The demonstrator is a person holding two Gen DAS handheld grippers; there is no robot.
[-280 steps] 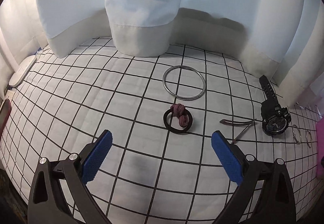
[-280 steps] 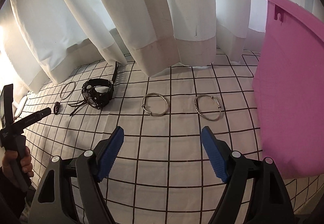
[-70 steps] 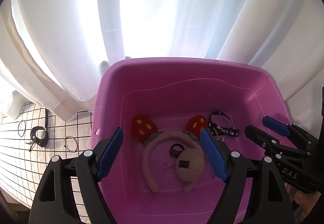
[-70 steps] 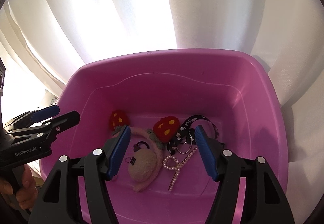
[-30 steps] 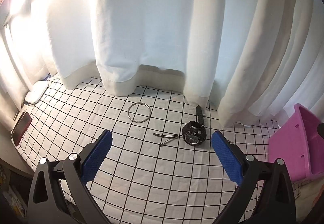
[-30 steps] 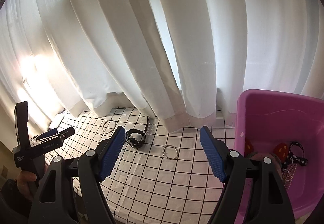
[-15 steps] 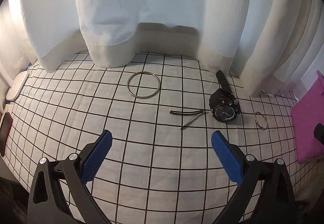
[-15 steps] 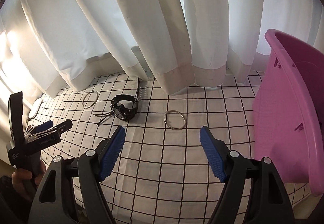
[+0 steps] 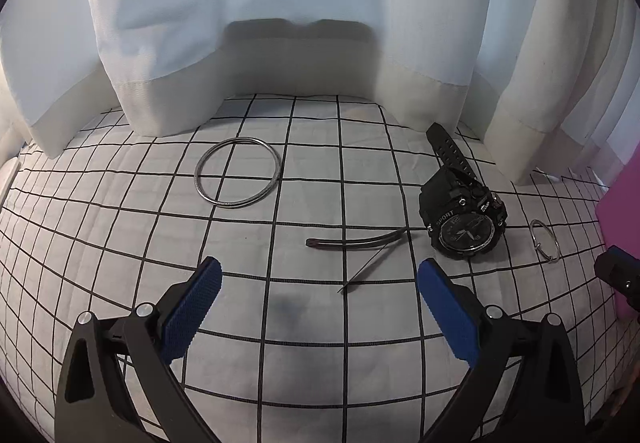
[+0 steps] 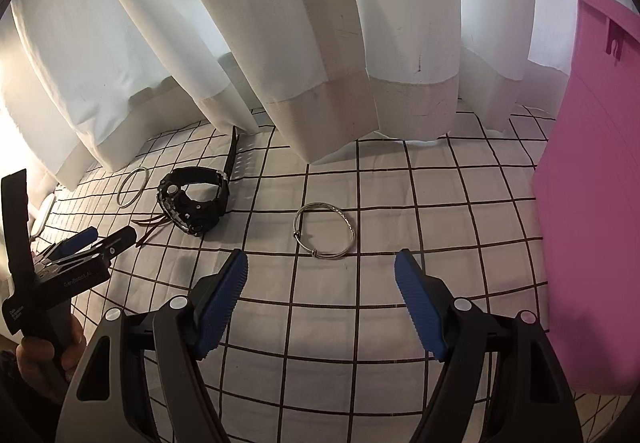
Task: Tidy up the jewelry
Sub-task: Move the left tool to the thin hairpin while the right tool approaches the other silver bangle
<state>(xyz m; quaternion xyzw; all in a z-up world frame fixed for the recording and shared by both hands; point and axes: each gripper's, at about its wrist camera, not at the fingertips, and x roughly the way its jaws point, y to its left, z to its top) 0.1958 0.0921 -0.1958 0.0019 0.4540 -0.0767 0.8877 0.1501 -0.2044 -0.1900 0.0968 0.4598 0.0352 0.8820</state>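
Note:
On the white grid-patterned cloth (image 9: pixel 280 323) lie a large silver bangle (image 9: pixel 237 177), a thin dark cord (image 9: pixel 356 243), a black sport watch (image 9: pixel 462 219) and a small silver bracelet (image 9: pixel 544 241). My left gripper (image 9: pixel 318 295) hovers open just short of the cord, nothing between its blue pads. In the right wrist view, my right gripper (image 10: pixel 320 283) stands open just short of the small bracelet (image 10: pixel 325 235), with the watch (image 10: pixel 194 203) and the bangle (image 10: pixel 133 187) further left. The left gripper (image 10: pixel 94 241) shows there at the left edge, held by a hand.
A pink plastic tub (image 10: pixel 592 203) stands at the right, its wall close to my right gripper. White curtains (image 10: pixel 320 43) hang along the back and rest on the cloth. A white object (image 10: pixel 44 215) lies at the far left edge.
Both grippers have sunk toward the cloth, so the jewelry looks larger and nearer. Both stay open and nothing was picked up.

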